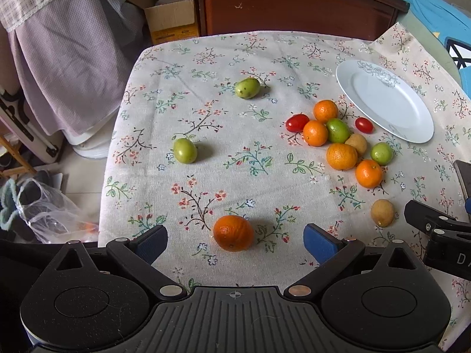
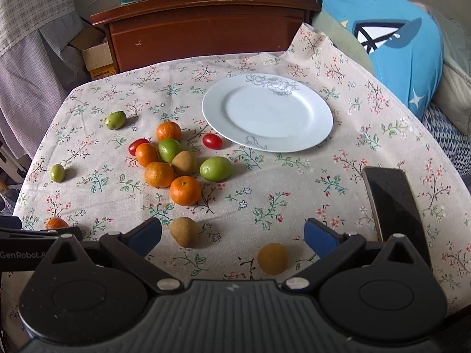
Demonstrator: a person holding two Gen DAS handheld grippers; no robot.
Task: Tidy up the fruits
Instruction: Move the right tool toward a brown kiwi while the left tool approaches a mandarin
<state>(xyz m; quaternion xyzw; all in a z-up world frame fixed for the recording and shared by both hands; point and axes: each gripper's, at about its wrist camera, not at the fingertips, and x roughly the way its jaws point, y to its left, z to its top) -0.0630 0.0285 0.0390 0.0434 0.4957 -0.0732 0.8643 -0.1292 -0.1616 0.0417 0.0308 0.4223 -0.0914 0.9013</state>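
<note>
A white plate (image 1: 412, 123) (image 2: 318, 111) lies empty on the floral tablecloth (image 1: 235, 158). Beside it is a cluster of several oranges (image 1: 341, 156), green fruits (image 1: 338, 130), two cherry tomatoes (image 1: 296, 122) and brownish fruits (image 2: 183, 162). My left gripper (image 1: 235, 241) is open, with a lone orange (image 1: 233, 233) between its fingers, untouched. Two green fruits (image 1: 185, 150) (image 1: 247, 88) lie apart on the left. My right gripper (image 2: 232, 236) is open above a brown fruit (image 2: 184, 231) and a yellowish fruit (image 2: 272, 257).
A dark phone (image 2: 394, 206) lies on the cloth at the right. A wooden cabinet (image 1: 294, 3) stands behind the table, a cardboard box (image 1: 170, 17) beside it. A plastic bag (image 1: 47, 211) is on the floor left. A blue cushion (image 2: 397, 44) is right.
</note>
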